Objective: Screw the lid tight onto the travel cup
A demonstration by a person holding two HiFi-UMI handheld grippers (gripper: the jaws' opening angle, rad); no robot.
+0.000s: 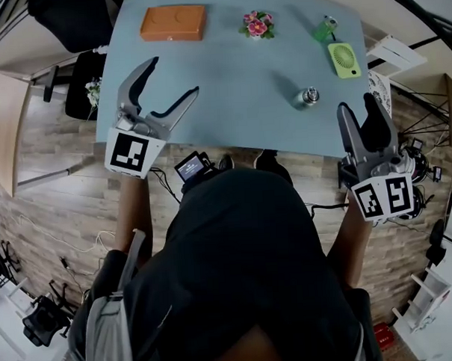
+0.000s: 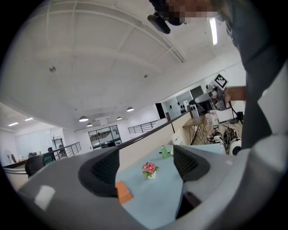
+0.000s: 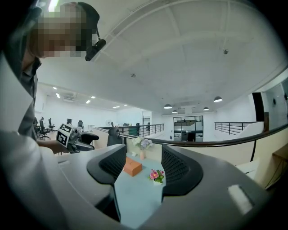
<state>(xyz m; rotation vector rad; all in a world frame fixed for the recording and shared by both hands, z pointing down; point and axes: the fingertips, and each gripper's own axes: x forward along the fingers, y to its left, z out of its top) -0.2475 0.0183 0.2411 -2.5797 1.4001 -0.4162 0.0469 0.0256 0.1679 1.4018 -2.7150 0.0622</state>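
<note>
Left gripper [image 1: 175, 75]: I see its jaws spread wide with nothing between them, over the near left part of the table.
Right gripper [image 1: 356, 103]: its jaws are also apart and hold nothing, at the near right edge.
Travel cup [image 1: 309, 97]: small and silvery, it stands upright on the light blue table [image 1: 229, 86], near the Right gripper but not touching it.
Far side: orange box [image 1: 173, 23], pink flowers [image 1: 257, 25], green fan [image 1: 344, 59].

The travel cup [image 1: 310, 97] is too small to make out clearly.
</note>
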